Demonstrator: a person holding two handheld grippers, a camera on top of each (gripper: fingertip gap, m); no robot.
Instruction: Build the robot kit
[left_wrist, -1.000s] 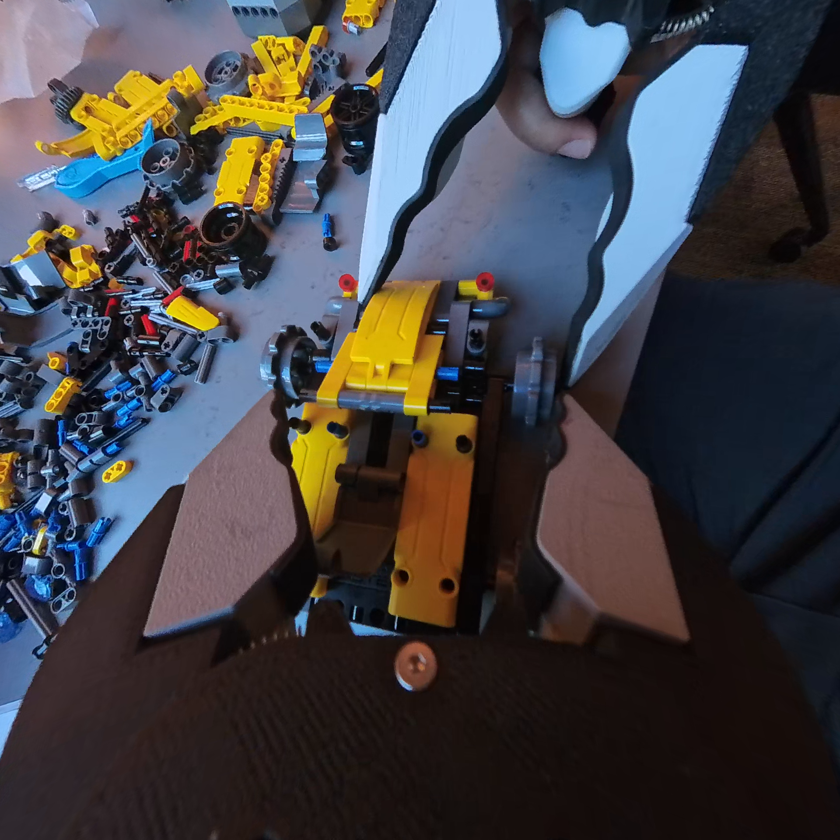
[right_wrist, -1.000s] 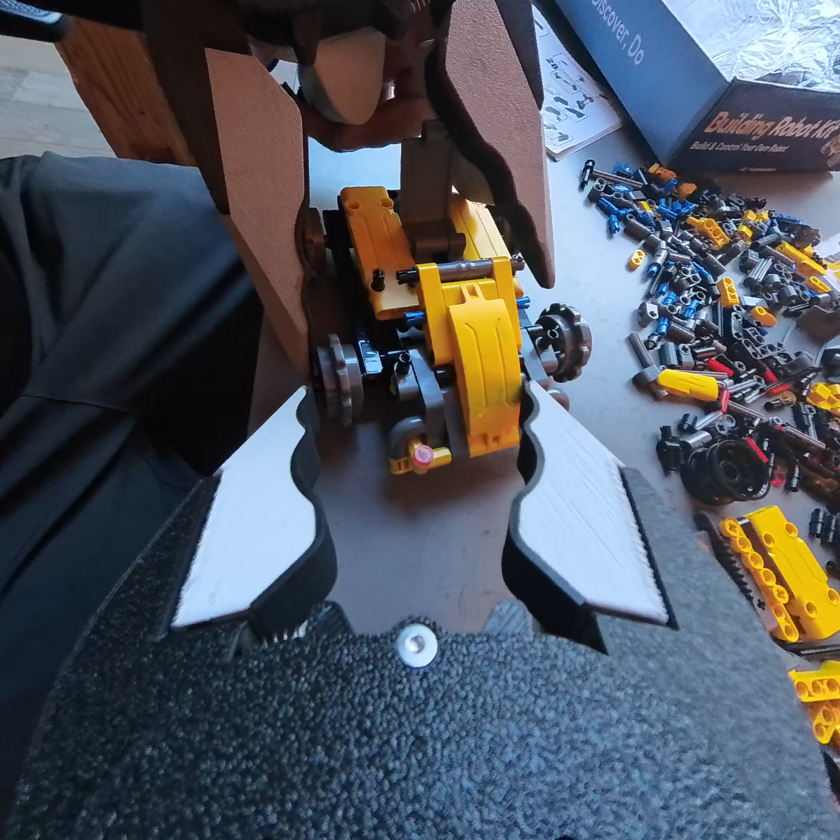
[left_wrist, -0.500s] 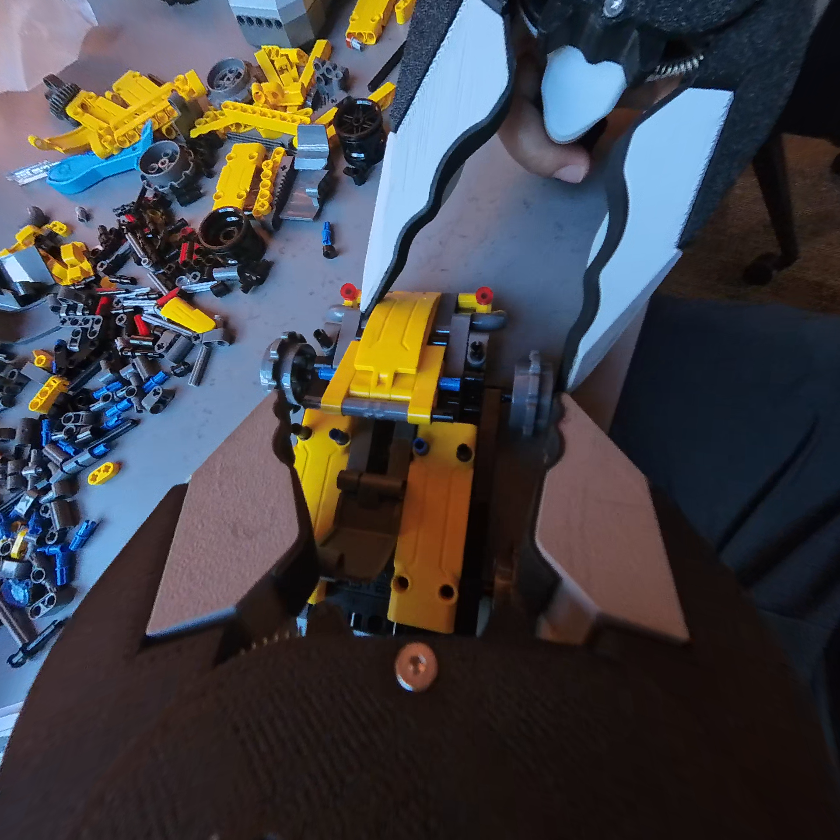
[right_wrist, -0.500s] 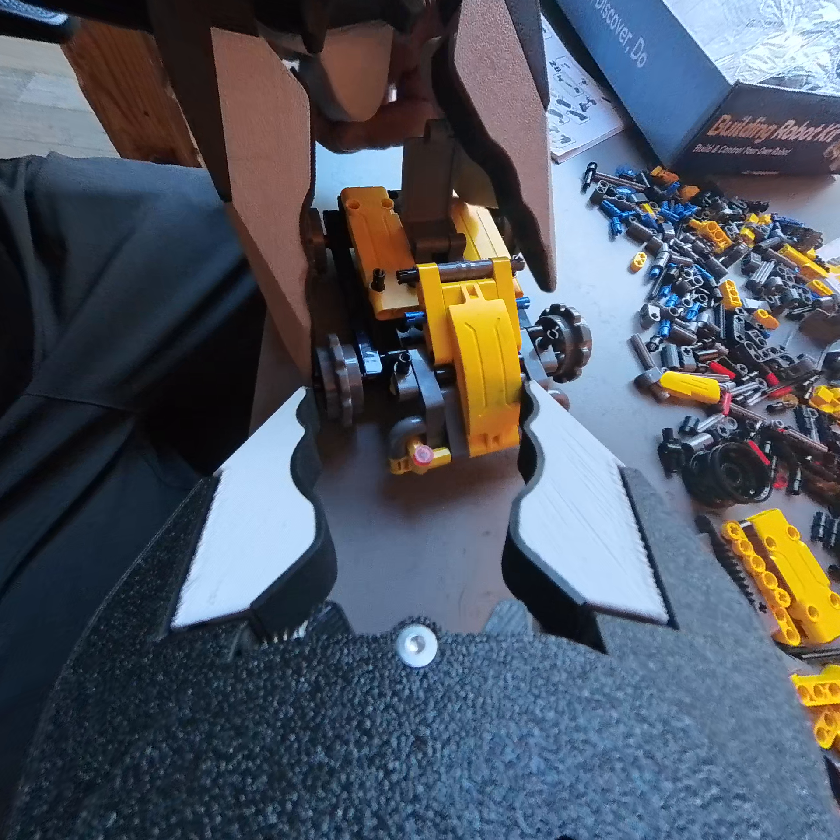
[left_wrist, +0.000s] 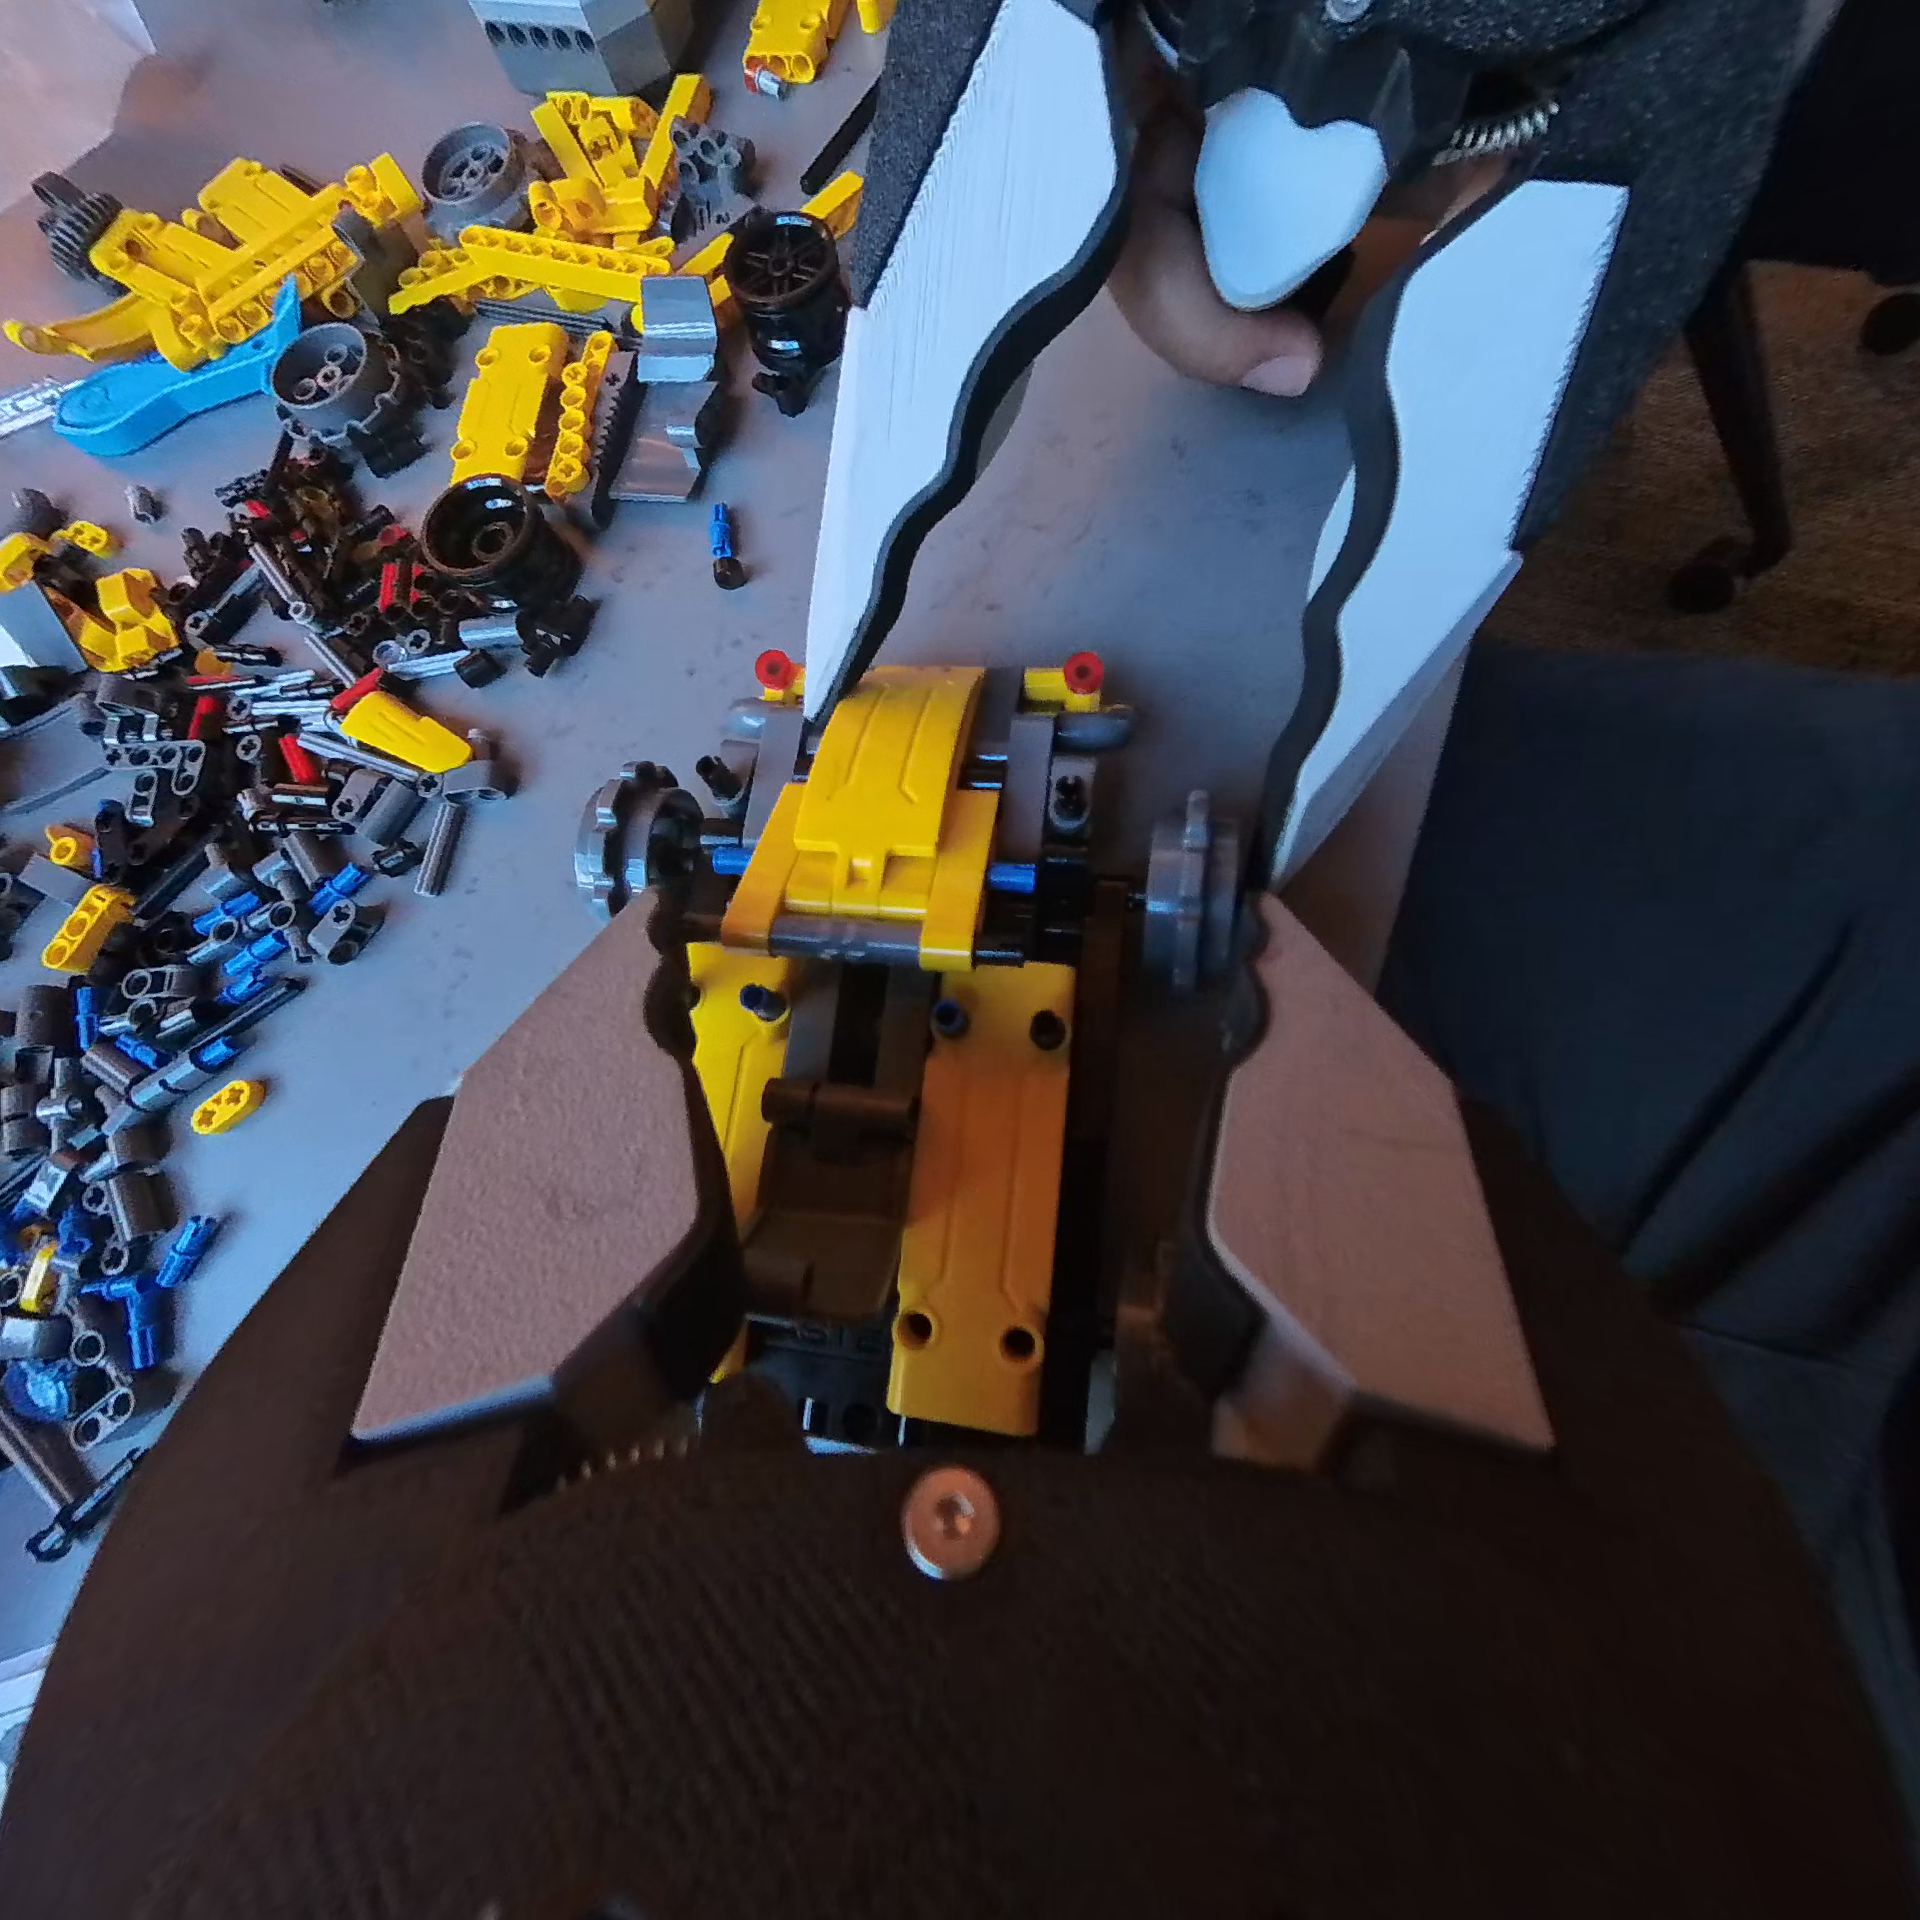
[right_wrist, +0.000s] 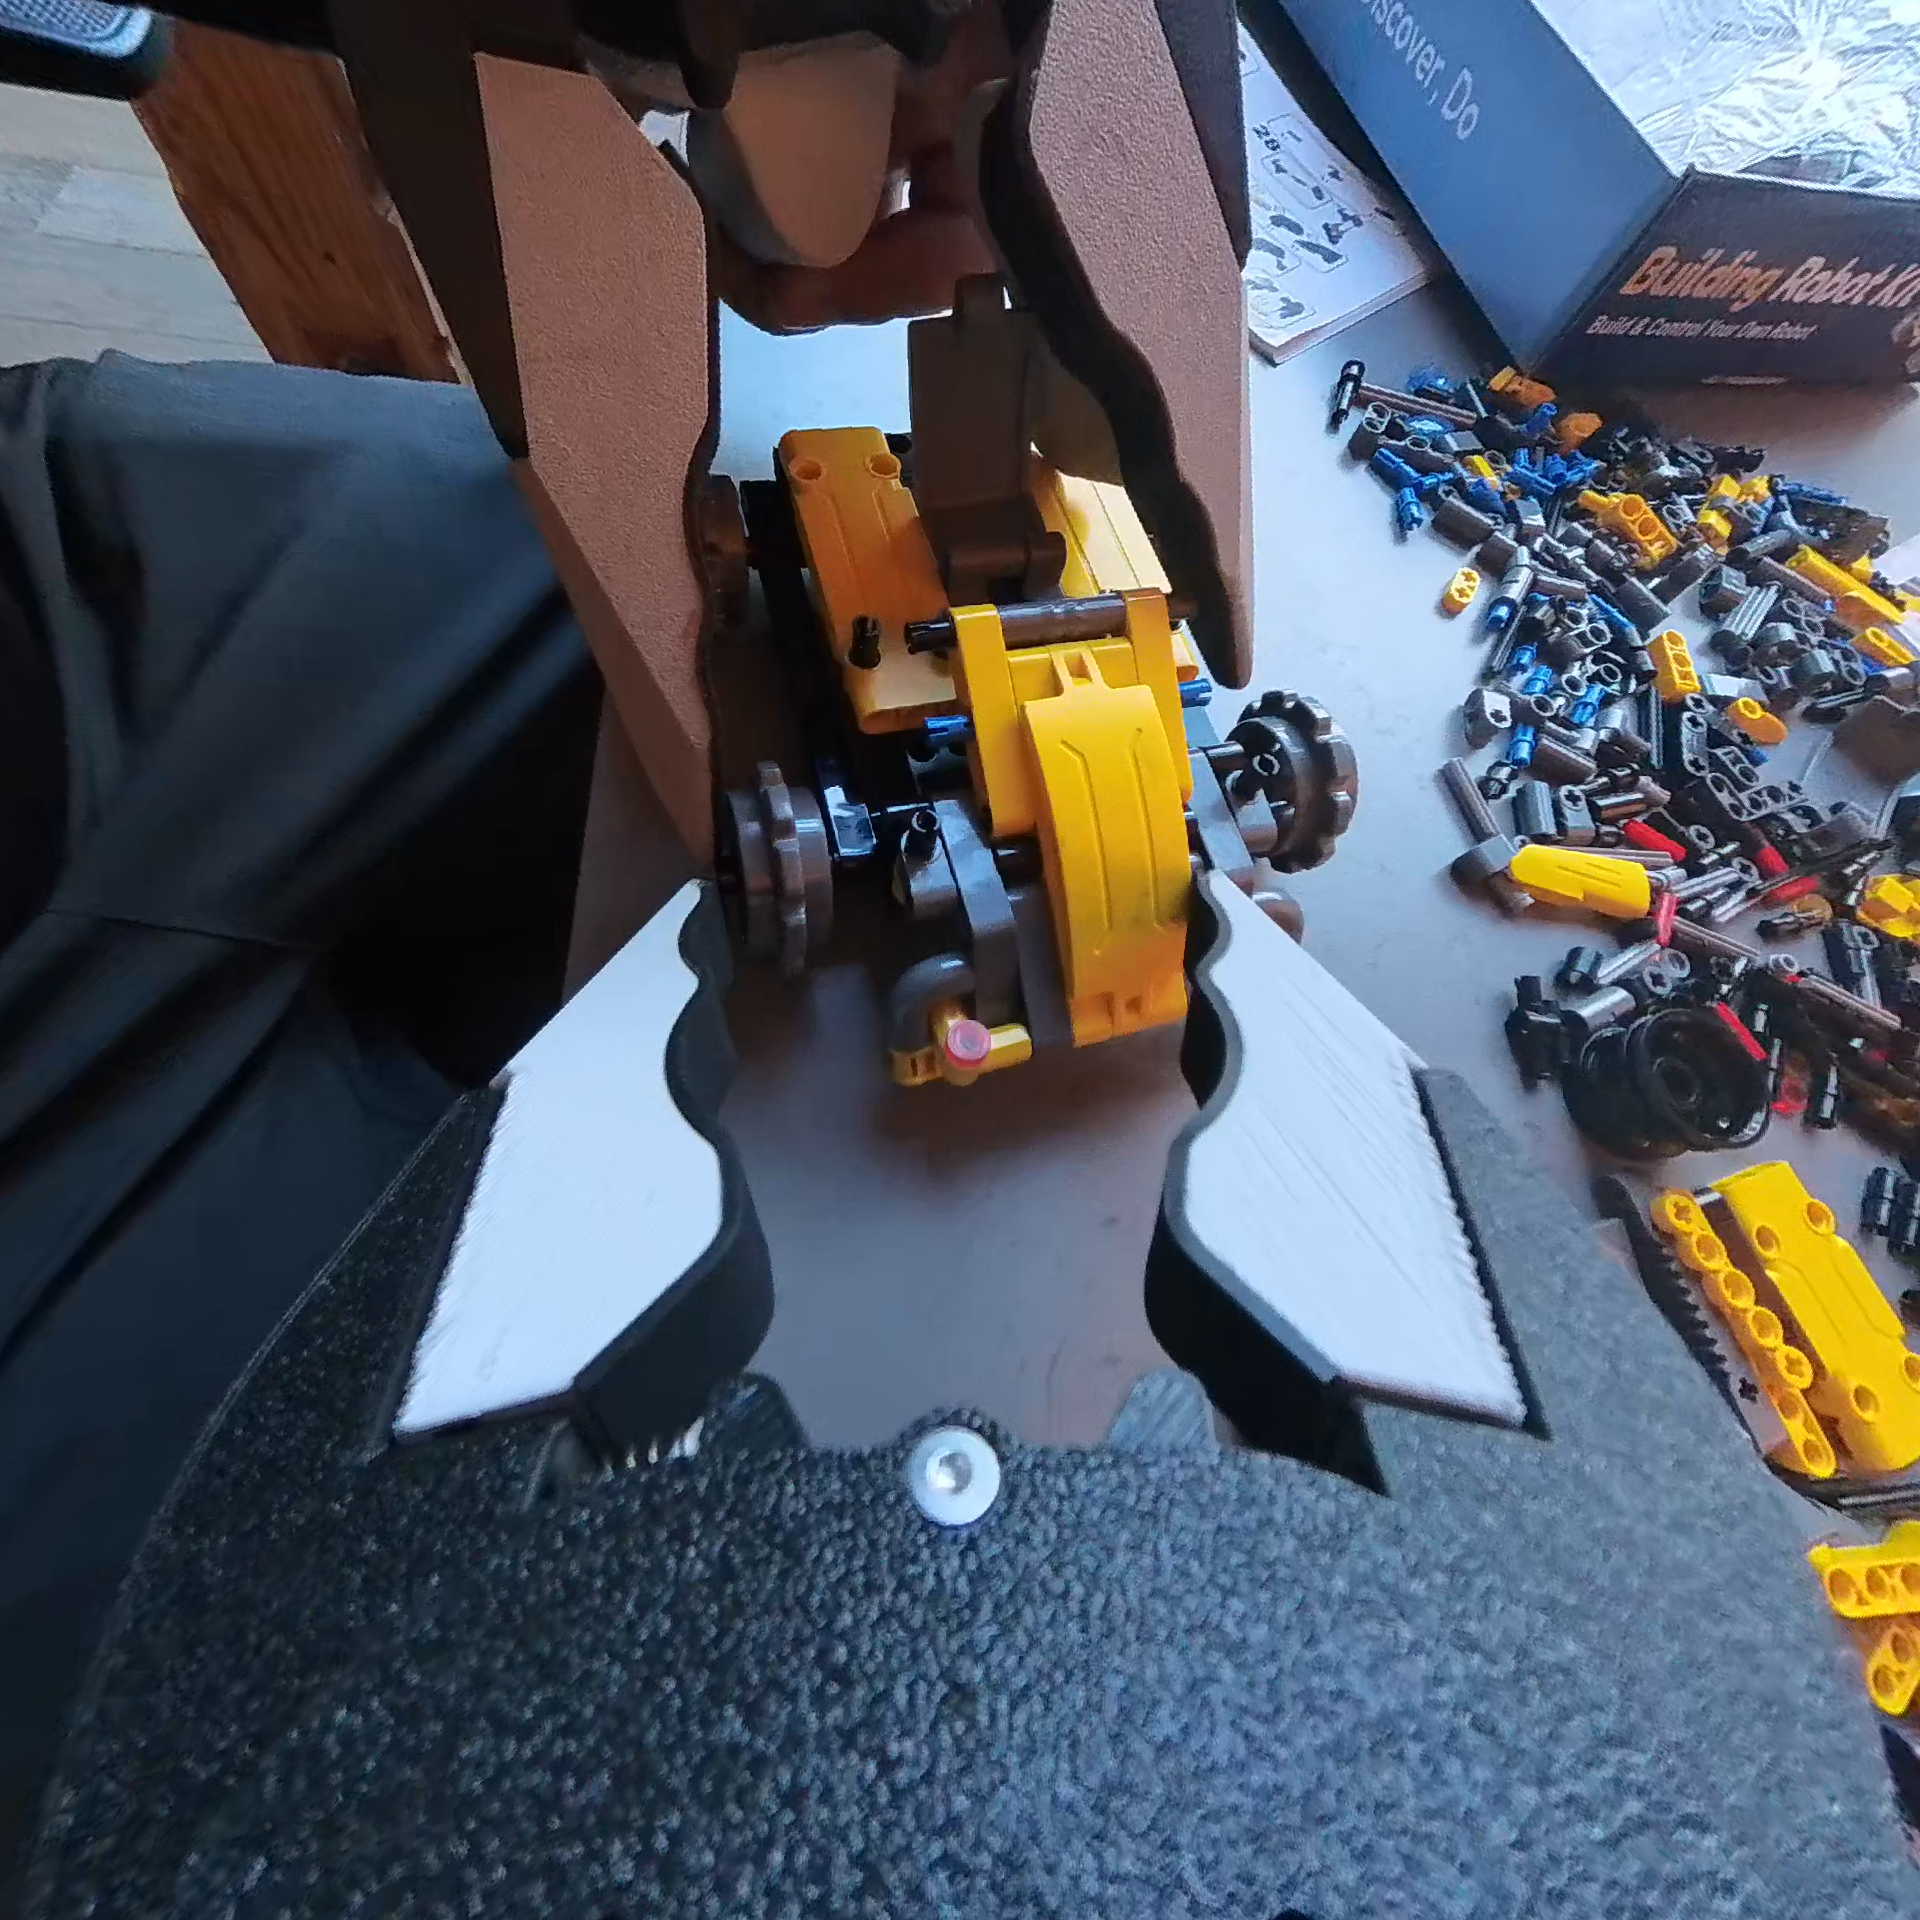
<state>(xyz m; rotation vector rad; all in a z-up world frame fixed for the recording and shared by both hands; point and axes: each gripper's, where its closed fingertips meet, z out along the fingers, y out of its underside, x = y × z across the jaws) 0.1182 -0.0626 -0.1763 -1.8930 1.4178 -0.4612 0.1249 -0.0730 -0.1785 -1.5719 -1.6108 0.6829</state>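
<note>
The yellow brick vehicle (left_wrist: 883, 997) is pinched at the tabletop (left_wrist: 1091, 540) edge by the brown left tongs (left_wrist: 951, 935). Its front is flanked by the spread white right tongs (right_wrist: 951, 925), one tip touching the hood. Loose bricks (left_wrist: 239, 790) are heaped alongside, a dark box (right_wrist: 1621, 177) beyond.

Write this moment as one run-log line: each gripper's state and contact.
left gripper: shut on model | right gripper: open, fingers straddling model's front | loose parts beside on table
</note>
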